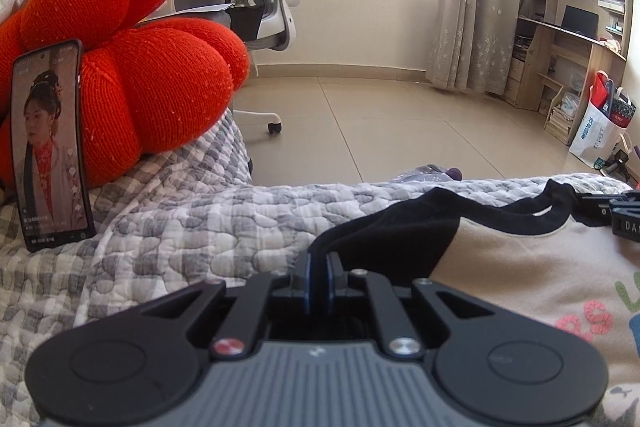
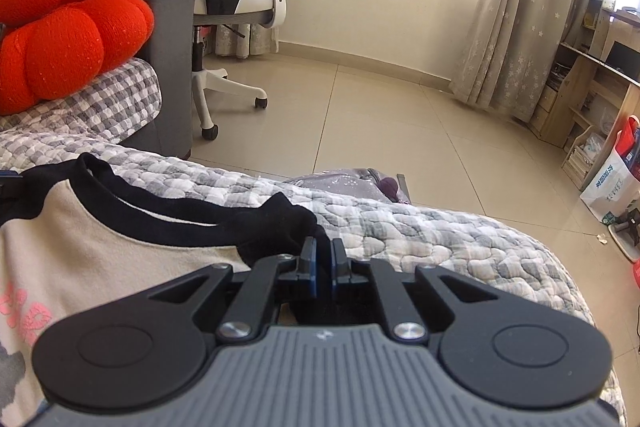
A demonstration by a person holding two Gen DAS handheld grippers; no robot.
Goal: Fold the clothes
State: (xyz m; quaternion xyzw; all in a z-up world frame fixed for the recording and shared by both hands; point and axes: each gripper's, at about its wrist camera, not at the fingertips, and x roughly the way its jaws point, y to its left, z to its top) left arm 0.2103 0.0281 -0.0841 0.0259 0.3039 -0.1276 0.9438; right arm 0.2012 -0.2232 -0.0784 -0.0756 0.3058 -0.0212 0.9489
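Cream sweatshirt with black sleeves flat on quilt. Left gripper pinched shut on one black shoulder, right gripper shut on other; neckline between, body toward holder.

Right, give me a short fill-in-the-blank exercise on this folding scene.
1. The shirt has a cream body and ____ shoulders.
2. A phone leans against a big knitted cushion coloured ____.
3. The left tongs and right tongs are both ____ on the shirt's dark fabric.
4. The shirt lies on a quilted ____ cover.

Missing words: black; red; shut; checked
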